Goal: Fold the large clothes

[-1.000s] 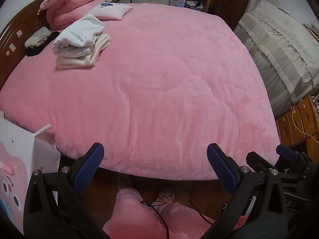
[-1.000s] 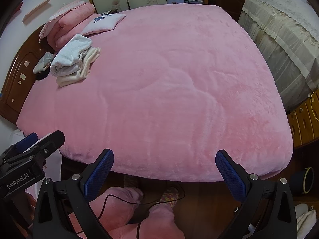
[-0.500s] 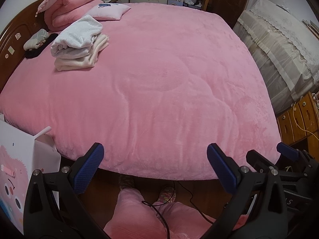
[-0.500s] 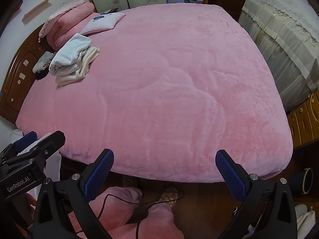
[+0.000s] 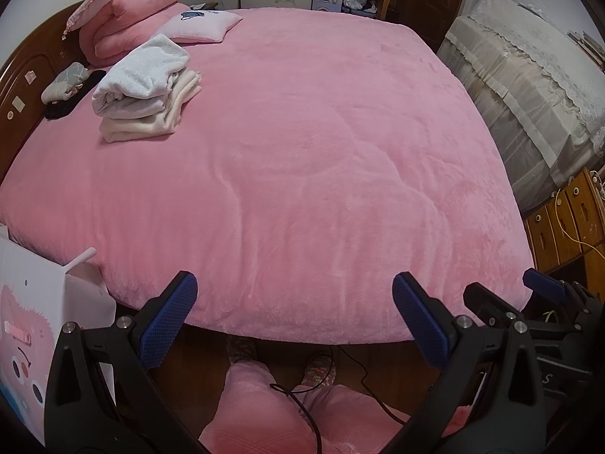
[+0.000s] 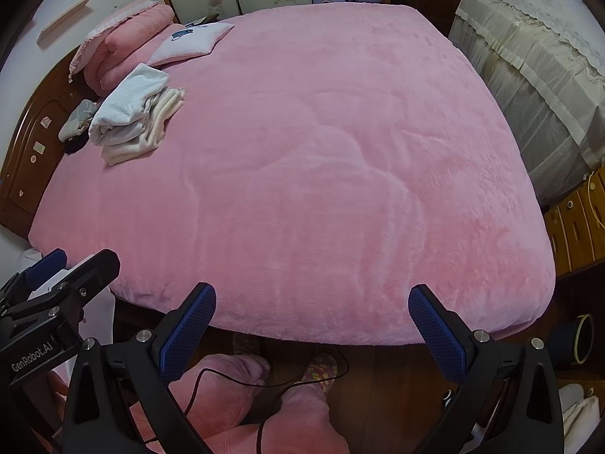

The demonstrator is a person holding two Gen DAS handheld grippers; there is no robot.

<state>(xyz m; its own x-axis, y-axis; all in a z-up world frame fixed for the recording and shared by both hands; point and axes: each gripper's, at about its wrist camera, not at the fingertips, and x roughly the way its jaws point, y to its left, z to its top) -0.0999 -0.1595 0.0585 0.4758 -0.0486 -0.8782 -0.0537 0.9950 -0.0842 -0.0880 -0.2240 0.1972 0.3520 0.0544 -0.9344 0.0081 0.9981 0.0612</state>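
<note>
Left gripper [image 5: 295,314]: mine, released, jaws wide, nothing held; hangs over the near edge of the bed [image 5: 321,159].
Right gripper [image 6: 312,321]: same, spread and bare.
Clothes [image 5: 145,89]: folded white and cream stack, far left on the bed, near the headboard [image 5: 22,79]; well apart from both tools.
Step, as I judge: between garments; nothing spread out for folding. Next calls for fetching a fresh piece.
Left view only: white box [image 5: 41,325], near left.
Right view only: dark bucket [image 6: 576,344], near right, on the floor.
</note>
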